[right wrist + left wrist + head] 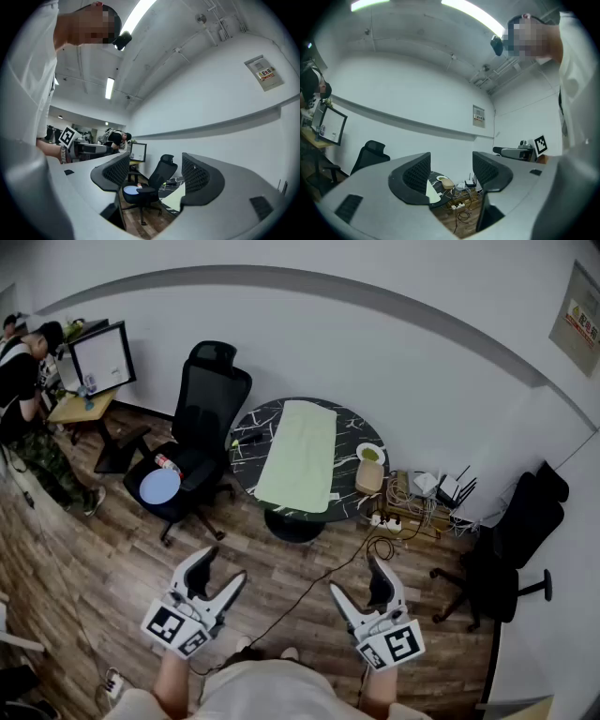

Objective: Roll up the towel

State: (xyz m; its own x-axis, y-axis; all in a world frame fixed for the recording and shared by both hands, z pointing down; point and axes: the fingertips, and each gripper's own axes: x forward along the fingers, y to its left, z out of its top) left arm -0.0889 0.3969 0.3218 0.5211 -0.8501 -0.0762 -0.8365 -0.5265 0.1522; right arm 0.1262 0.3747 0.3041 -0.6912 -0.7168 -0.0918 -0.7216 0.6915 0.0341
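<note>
The towel (300, 456) lies spread flat along the round dark surface (349, 427) in the middle of the head view. Its near end seems to droop a little over the rim. No fold or curl shows at either end, so by my reading the rolling has not begun.

The left tongs (223, 566) and right tongs (358, 579) hang at the bottom of the frame over the wood floor, well apart from the surface. Each gripper view shows its jaws standing wide apart with nothing between them. Only the far room shows through the gap, with a pale sliver of towel low in it.

Everything is left to do: come up to the surface, take one end of the towel, and turn it over on itself along the whole length. A cup (369, 474) stands just right of the towel and may want watching.
</note>
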